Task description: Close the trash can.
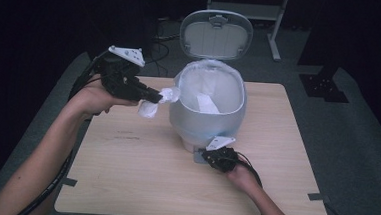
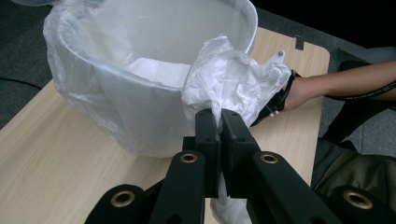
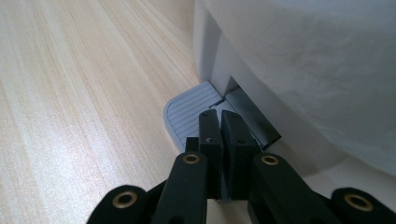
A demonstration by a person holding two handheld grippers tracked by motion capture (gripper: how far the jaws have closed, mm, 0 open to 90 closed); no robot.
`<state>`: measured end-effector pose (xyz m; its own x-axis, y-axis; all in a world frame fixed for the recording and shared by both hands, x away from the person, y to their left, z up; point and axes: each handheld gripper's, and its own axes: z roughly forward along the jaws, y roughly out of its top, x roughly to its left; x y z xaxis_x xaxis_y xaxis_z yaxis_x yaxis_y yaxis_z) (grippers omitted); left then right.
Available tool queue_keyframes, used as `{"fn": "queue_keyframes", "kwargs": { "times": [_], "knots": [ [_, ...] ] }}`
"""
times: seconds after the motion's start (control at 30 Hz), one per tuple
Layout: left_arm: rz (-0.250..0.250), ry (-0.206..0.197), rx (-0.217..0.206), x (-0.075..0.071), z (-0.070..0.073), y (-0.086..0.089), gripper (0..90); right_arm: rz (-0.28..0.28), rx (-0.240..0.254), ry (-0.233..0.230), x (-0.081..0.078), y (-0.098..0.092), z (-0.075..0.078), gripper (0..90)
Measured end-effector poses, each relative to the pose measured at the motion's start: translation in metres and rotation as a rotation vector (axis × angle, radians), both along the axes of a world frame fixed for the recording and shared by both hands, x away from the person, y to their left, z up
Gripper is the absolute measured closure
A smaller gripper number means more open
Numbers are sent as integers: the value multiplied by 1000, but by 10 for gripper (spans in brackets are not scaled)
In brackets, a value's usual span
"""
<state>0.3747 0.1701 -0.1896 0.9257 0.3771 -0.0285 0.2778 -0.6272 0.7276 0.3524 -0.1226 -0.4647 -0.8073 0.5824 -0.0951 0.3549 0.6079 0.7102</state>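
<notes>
A white pedal bin (image 1: 207, 116) stands on the table with its lid (image 1: 216, 34) raised and a clear liner bag over its rim (image 2: 116, 88). A white sheet (image 1: 207, 103) lies inside it. My left gripper (image 1: 151, 94) is shut on a crumpled white paper wad (image 1: 158, 101) held in the air just left of the bin's rim; in the left gripper view the wad (image 2: 229, 79) bulges past the closed jaws. My right gripper (image 1: 206, 156) is shut and presses down on the bin's grey ribbed pedal (image 3: 189, 112) at the bin's front base.
The wooden table (image 1: 139, 179) has bare surface in front of and beside the bin. Dark floor, cables and a metal stand (image 1: 275, 37) lie behind the table. A person's forearms come in from the bottom edge.
</notes>
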Motion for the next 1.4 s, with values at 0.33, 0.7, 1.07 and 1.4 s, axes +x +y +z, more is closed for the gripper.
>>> {"fn": "queue_keyframes", "kwargs": {
  "times": [0.33, 0.7, 1.07, 1.4],
  "knots": [
    [-2, 0, -3, 7, 6, -7, 866, 5, -7, 7, 1, 0, 1, 867],
    [-18, 6, 2, 17, 5, -23, 866, 7, -1, 6, 1, 0, 0, 867],
    [-28, 16, 4, 27, 1, -39, 866, 9, 1, 4, 1, -1, 0, 867],
    [-42, 21, 15, 37, 1, -54, 866, 10, 3, 4, 1, -1, 0, 867]
  ]
}}
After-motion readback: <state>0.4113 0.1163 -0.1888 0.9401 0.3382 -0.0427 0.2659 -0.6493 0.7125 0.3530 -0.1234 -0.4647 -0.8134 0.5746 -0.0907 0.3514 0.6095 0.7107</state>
